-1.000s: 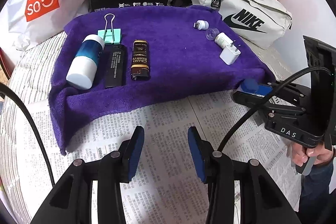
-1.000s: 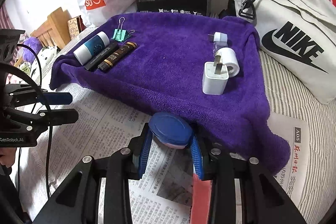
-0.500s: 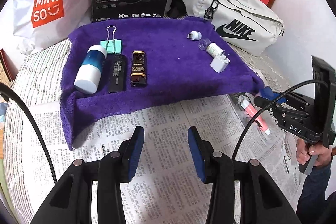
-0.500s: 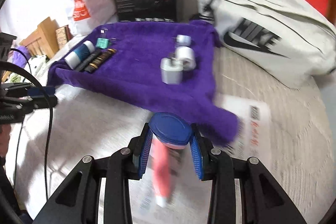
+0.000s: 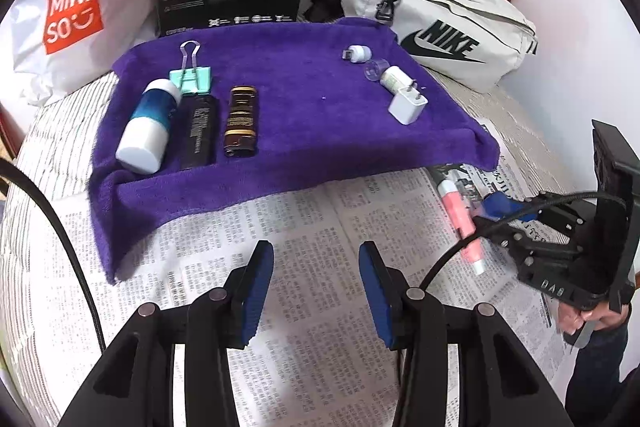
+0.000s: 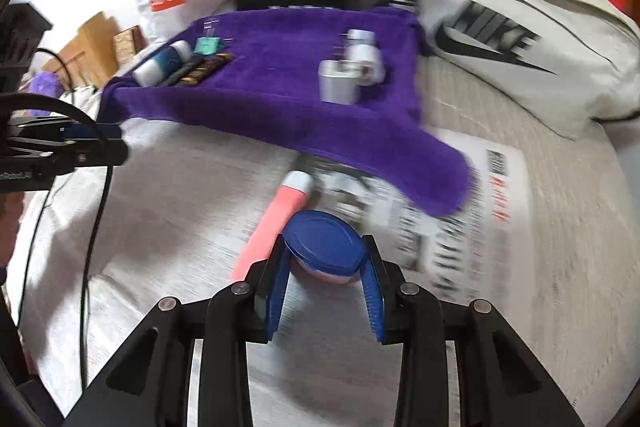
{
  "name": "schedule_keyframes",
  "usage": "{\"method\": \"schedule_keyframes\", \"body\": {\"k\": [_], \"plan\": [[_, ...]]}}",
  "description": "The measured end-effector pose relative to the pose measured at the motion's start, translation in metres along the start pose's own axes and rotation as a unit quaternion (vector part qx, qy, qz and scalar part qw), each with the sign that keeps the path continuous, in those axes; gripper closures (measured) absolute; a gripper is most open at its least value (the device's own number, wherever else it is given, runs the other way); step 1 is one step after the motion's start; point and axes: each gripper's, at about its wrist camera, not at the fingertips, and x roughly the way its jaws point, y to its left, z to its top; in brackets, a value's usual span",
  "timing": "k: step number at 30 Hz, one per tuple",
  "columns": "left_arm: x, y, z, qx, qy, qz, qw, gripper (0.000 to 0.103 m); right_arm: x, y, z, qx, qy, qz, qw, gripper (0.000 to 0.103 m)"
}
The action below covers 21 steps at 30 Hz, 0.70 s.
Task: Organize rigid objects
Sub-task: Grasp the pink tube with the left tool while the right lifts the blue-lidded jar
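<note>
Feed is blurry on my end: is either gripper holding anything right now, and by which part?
The right gripper holds a small jar, pinched across its sides just under the blue lid. The left gripper is open, holding nothing.

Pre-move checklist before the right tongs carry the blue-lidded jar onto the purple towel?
1. Right tongs gripping the blue-lidded jar on both sides: ok.
2. Jar lifted off the newspaper: cannot tell, the view is blurred.
3. Pink tube lying beside the jar, right in the path: not ok.
4. Bare patch on the purple towel between the left row and the white charger: ok.
5. Left tongs open, holding nothing, off to the side: ok.
</note>
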Motion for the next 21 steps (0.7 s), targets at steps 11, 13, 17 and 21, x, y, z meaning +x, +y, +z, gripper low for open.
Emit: {"method": "schedule_keyframes", "body": {"k": [11, 13, 17, 21], "plan": [[-0.008, 0.022, -0.005, -0.019, -0.004, -0.005, 0.9998, 0.061, 0.012, 0.033, 0.015, -0.025, -0.004, 0.039, 0.999, 0.069], [-0.004, 0.019, -0.003, -0.018, -0.004, -0.019, 0.9996, 0.061, 0.007, 0.026, 0.011, -0.02, -0.003, 0.029, 0.999, 0.069], [0.007, -0.001, 0.002, 0.004, 0.002, -0.025, 0.9997, 0.061, -0.008, 0.0, 0.001, 0.004, -0.003, -0.002, 1.0, 0.069], [0.017, -0.027, 0.007, 0.033, 0.007, -0.027, 0.9991, 0.061, -0.022, -0.03, -0.009, 0.041, -0.008, -0.032, 0.999, 0.069]]}}
